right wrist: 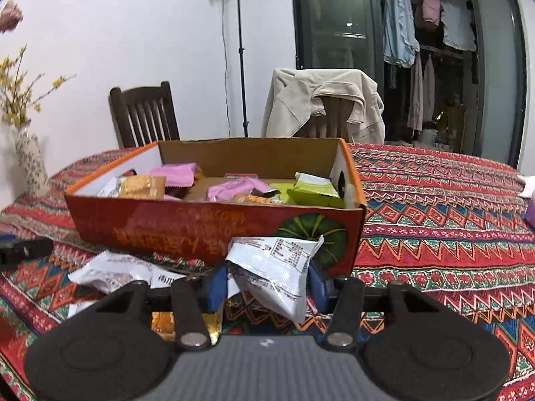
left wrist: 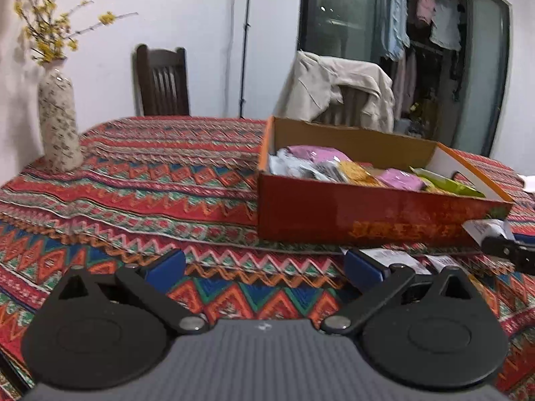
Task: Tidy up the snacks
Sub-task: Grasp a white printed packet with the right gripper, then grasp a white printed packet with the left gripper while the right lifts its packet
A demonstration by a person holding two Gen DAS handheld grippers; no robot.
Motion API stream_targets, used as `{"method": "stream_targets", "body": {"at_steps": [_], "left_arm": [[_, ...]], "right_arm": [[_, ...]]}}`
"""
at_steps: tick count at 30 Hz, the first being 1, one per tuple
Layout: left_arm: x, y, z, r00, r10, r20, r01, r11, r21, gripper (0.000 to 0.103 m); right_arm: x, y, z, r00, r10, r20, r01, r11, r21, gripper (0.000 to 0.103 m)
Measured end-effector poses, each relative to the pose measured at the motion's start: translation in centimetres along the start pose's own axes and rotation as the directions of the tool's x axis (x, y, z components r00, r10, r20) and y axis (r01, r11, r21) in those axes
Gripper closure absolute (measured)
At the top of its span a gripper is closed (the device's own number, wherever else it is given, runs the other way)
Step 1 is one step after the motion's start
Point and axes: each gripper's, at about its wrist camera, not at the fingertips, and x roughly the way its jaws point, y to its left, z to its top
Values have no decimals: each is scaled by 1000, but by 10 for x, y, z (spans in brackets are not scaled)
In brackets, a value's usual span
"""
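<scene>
White wall [right wrist: 117, 33] behind, with a dark wooden chair [right wrist: 143, 113] and a second chair under a beige jacket [right wrist: 321, 100]. Patterned red cloth [right wrist: 434, 200] over the counter, speckled vase [left wrist: 58, 123] of yellow flowers at left. Dark glass door [right wrist: 418, 50] at right, clothes hanging behind; lamp stand [right wrist: 240, 50] near the wall.

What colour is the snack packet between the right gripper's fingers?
The snack packet is white with small black printed text, seen best in the right wrist view.

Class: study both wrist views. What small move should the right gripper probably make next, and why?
Probably lift the white snack packet up and forward over the orange box's near wall. The right gripper has it between its pads, in front of the box that already holds other snacks.
</scene>
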Motion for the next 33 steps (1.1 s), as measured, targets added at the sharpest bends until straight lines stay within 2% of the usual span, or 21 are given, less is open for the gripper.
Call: {"method": "stream_targets", "body": {"at_steps": [3,7,11,15,20,30,33], "left_arm": [[-5,-6,2,1000,8,1,-8,1000,23,0],[-2,-18,12,997,-26,-71,27,999,20,0],[11,-45,21,991,-42,-131,49,997,56,0],[29,-72,24,985,2,-172,19,993,117,0],[50,-90,18,971,15,-238,18,990,139,0],[62,-101,10,966,29,-258,5,991,131,0],[63,-103,8,965,15,-262,17,993,119,5]], "right_arm": [[-1,-1,0,1000,3,3,-3,1000,5,53],[-3,-4,0,1000,7,13,-7,1000,21,53],[-5,-6,1,1000,6,22,-7,999,33,53],[-7,-9,1,1000,8,30,-10,999,49,52],[-9,-11,2,999,11,40,-14,998,67,52],[-13,-14,2,999,15,51,-19,997,79,52],[-13,-13,3,999,14,48,-18,997,76,52]]}}
